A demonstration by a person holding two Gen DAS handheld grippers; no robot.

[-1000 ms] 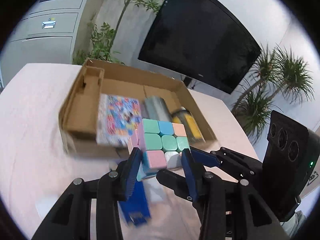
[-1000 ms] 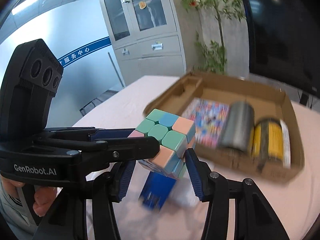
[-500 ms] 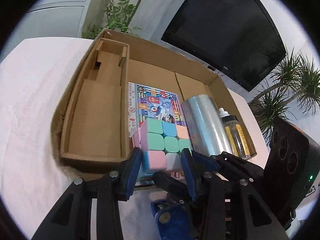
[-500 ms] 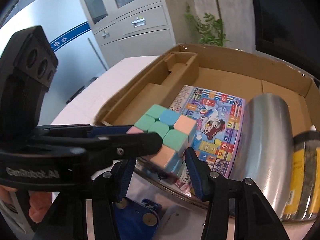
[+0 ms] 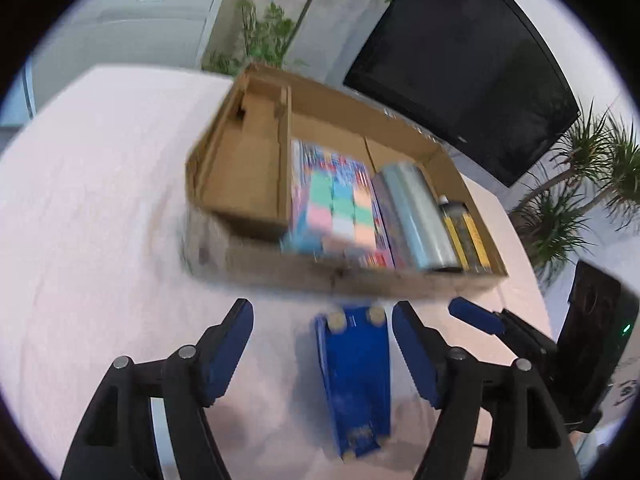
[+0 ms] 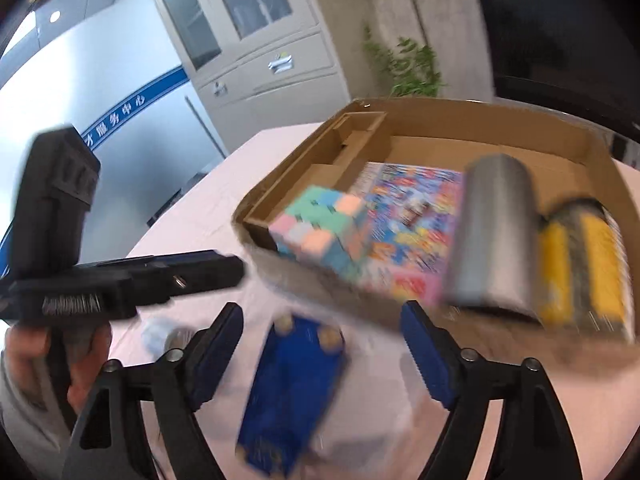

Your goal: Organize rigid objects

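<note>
Cube, pastel, lay on the picture book inside the cardboard box; both your left gripper and right gripper stood spread, empty; likely light, stiff, slick-faced, so pinch opposite flat faces.

Probably office: filing cabinets, big wall screen, potted plants, signage blurred.

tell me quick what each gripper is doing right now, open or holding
left gripper: open, holding nothing.
right gripper: open, holding nothing.
</note>
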